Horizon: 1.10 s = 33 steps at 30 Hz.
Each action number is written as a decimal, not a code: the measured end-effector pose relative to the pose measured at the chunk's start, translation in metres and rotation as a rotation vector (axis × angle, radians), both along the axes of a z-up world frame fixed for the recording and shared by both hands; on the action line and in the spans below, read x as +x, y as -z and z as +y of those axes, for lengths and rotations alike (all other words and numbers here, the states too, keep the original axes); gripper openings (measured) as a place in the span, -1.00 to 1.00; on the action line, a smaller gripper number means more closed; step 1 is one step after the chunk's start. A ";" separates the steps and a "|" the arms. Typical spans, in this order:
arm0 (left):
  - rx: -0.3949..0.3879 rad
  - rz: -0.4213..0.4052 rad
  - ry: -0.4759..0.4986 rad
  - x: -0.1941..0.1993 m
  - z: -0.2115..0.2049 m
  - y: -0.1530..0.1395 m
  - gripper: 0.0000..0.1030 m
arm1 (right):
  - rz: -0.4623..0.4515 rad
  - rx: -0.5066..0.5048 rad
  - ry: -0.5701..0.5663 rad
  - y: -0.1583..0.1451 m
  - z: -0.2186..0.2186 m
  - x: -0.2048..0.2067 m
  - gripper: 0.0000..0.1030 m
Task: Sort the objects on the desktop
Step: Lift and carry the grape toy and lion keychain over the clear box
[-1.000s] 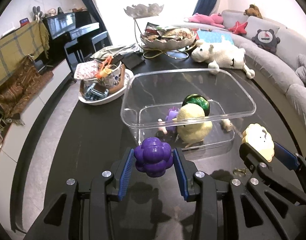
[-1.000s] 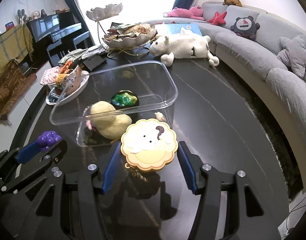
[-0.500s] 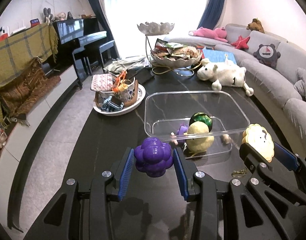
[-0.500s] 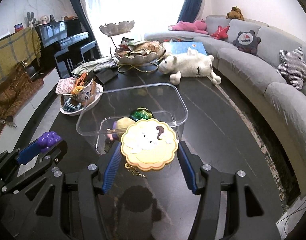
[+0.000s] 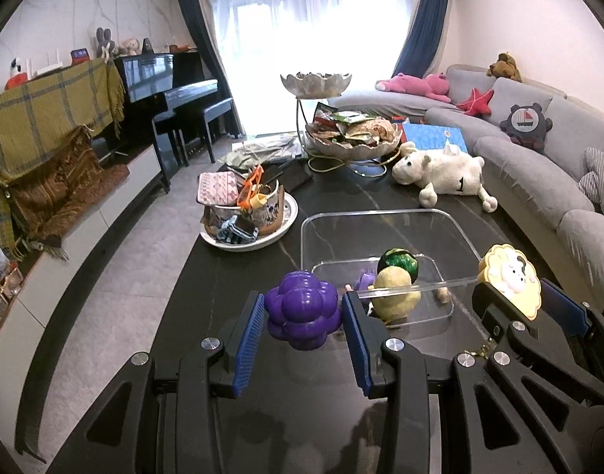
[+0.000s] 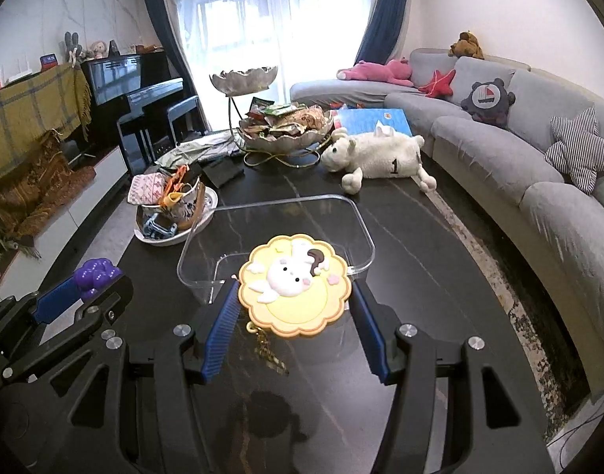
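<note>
My left gripper [image 5: 304,312] is shut on a purple grape toy [image 5: 301,308], held above the dark table short of the clear plastic bin [image 5: 385,217]. The bin holds a pale yellow plush [image 5: 394,294], a green ball [image 5: 398,262] and a small purple toy [image 5: 365,279]. My right gripper [image 6: 294,296] is shut on a yellow flower-shaped keychain [image 6: 295,290] with a white animal on it; a gold chain [image 6: 264,345] dangles below. The keychain hides the bin's contents in the right wrist view. Each gripper shows in the other's view: the right gripper [image 5: 511,288], the left gripper [image 6: 92,276].
A white plate [image 5: 280,223] with a patterned bag and small items stands left of the bin. Behind it are a two-tier snack bowl stand [image 5: 351,136] and a white plush sheep [image 5: 444,177]. A grey sofa [image 6: 539,181] curves along the right; a piano [image 5: 164,91] stands at the back left.
Both grippers have risen and drawn back from the bin, which now looks smaller and lower. Each still holds its toy.
</note>
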<state>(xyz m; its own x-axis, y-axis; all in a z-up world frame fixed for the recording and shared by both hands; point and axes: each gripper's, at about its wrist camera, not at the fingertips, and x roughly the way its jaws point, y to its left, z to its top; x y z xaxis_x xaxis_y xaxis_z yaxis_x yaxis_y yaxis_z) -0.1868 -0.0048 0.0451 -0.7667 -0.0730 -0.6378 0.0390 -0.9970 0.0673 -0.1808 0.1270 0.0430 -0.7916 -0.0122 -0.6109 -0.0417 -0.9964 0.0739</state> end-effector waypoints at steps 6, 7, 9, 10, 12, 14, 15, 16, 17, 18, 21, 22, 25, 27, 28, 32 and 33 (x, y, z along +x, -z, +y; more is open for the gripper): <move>0.019 0.025 -0.007 -0.007 -0.002 -0.013 -0.30 | 0.031 -0.005 -0.003 -0.012 0.001 -0.006 0.05; 0.023 0.029 -0.005 -0.009 -0.002 -0.016 -0.30 | 0.038 -0.002 -0.003 -0.015 0.001 -0.009 0.05; 0.028 0.037 -0.003 -0.014 -0.002 -0.020 -0.30 | 0.053 0.004 -0.003 -0.020 0.000 -0.014 0.05; 0.023 0.040 -0.004 -0.017 -0.002 -0.022 -0.30 | 0.060 0.008 -0.003 -0.023 0.000 -0.016 0.05; 0.011 0.055 -0.005 -0.023 -0.001 -0.027 -0.30 | 0.073 0.010 -0.004 -0.028 0.000 -0.021 0.05; 0.001 0.057 -0.005 -0.030 0.001 -0.030 -0.30 | 0.074 0.005 -0.009 -0.030 0.001 -0.028 0.05; 0.002 0.056 -0.005 -0.034 0.001 -0.031 -0.30 | 0.074 0.001 -0.012 -0.031 0.001 -0.032 0.05; 0.003 0.055 -0.004 -0.038 0.002 -0.032 -0.30 | 0.074 -0.001 -0.013 -0.032 0.002 -0.036 0.05; 0.004 0.055 -0.004 -0.042 0.002 -0.032 -0.30 | 0.075 0.001 -0.012 -0.033 0.002 -0.039 0.05; 0.003 0.057 -0.003 -0.045 0.002 -0.033 -0.30 | 0.075 0.002 -0.012 -0.033 0.002 -0.042 0.05; 0.004 0.057 -0.004 -0.054 0.003 -0.033 -0.30 | 0.077 0.015 -0.011 -0.034 0.002 -0.052 0.05; 0.002 0.058 -0.004 -0.057 0.003 -0.034 -0.30 | 0.077 0.013 -0.012 -0.034 0.003 -0.055 0.05; 0.000 0.064 -0.003 -0.066 0.005 -0.035 -0.30 | 0.077 0.010 -0.013 -0.035 0.004 -0.065 0.05; 0.002 0.064 -0.003 -0.071 0.005 -0.035 -0.30 | 0.078 0.014 -0.013 -0.036 0.005 -0.070 0.05; 0.003 0.063 -0.003 -0.074 0.004 -0.035 -0.30 | 0.080 0.017 -0.013 -0.036 0.005 -0.072 0.05; 0.013 0.056 0.000 -0.086 0.004 -0.031 -0.30 | 0.080 0.029 -0.011 -0.035 0.004 -0.084 0.05; 0.018 0.053 -0.001 -0.090 0.004 -0.030 -0.30 | 0.079 0.033 -0.011 -0.034 0.004 -0.088 0.05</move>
<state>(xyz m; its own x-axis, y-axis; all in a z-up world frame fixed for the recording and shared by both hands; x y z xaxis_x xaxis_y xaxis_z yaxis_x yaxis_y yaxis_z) -0.2764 -0.0006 0.0747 -0.7996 -0.0625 -0.5973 0.0431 -0.9980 0.0468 -0.2683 0.1311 0.0773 -0.8371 -0.0017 -0.5470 -0.0265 -0.9987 0.0435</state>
